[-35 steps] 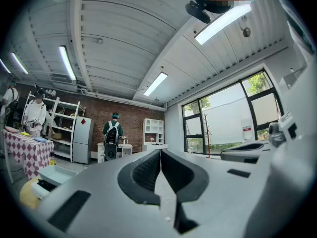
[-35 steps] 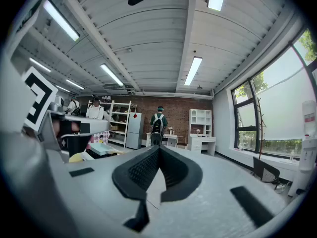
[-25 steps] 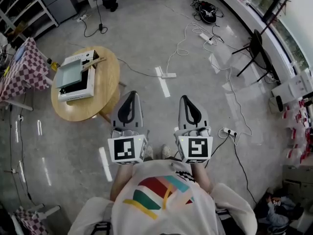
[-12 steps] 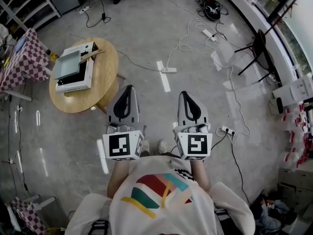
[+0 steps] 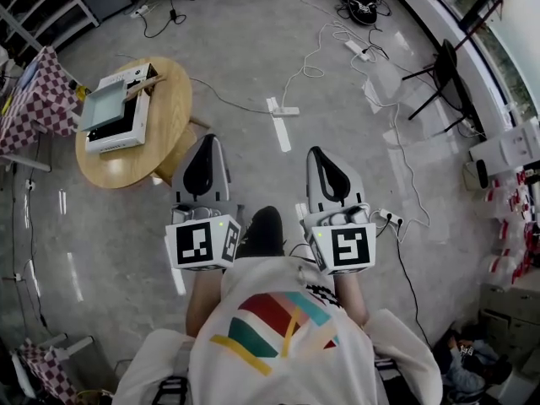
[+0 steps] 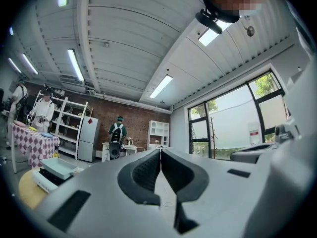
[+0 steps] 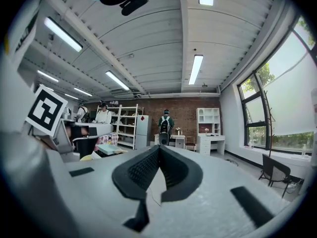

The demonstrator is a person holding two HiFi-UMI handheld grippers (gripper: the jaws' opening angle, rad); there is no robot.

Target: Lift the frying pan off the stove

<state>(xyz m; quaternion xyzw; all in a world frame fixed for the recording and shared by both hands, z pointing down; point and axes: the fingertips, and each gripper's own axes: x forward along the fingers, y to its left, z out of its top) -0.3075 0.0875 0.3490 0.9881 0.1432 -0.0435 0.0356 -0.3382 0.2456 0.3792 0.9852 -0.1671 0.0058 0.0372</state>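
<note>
A pale square frying pan with a wooden handle sits on a white stove on a round wooden table at the upper left of the head view. My left gripper and right gripper are held side by side over the floor, well short of the table. Both are shut with nothing between the pads. In the left gripper view the pan shows low at the left, beyond my left gripper. The right gripper view shows the pan left of my right gripper.
Cables and a power strip trail over the grey floor ahead. A checkered-cloth table stands left of the round table, and a black chair at the right by the windows. A person with a backpack stands at the far brick wall.
The round table with the pan has slid up and left in the head view. A dark shoe has come forward between the two grippers. Both grippers stay shut.
</note>
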